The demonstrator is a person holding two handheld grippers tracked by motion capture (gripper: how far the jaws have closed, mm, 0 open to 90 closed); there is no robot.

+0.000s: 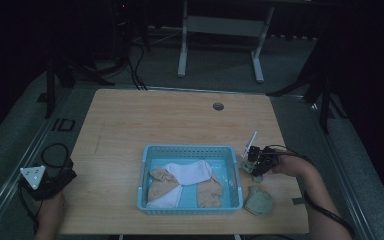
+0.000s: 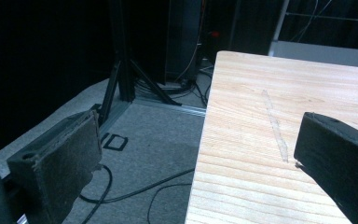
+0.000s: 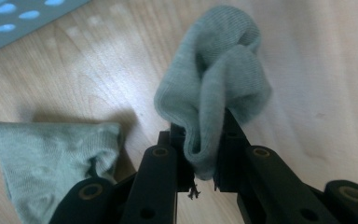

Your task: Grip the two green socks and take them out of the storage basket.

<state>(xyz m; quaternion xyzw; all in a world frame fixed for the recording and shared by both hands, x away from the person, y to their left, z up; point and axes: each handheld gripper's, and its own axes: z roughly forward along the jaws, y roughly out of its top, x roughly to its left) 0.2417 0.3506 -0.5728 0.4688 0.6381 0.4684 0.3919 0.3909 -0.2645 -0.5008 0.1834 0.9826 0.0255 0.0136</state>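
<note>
You work at a pale wooden table (image 1: 130, 125) with a round cable port (image 1: 218, 106) near its far edge, set on grey carpet in a dark room; a white desk frame (image 1: 220, 30) stands beyond it and black stands and cables sit at the sides. From above, a blue plastic basket (image 1: 145, 170) sits near your edge of the table, holding a white sock (image 1: 192, 171) laid over tan socks (image 1: 162, 184).

Your right gripper (image 1: 256, 172) is just right of the basket, and its own view gives what the high view blurs — the jaws are clamped on a bunched grey-green sock (image 3: 214, 84), which stands up between them above the tabletop. A second grey-green sock (image 3: 46, 154) lies flat on the wood just beside it; from above it (image 1: 259, 201) rests near the basket's near right corner.

Your left gripper (image 1: 45, 182) hangs off the table's left edge. Its own view shows the jaws spread wide with nothing between them — carpet, a cable and a black stand (image 2: 121, 79) below, the table edge to one side.
</note>
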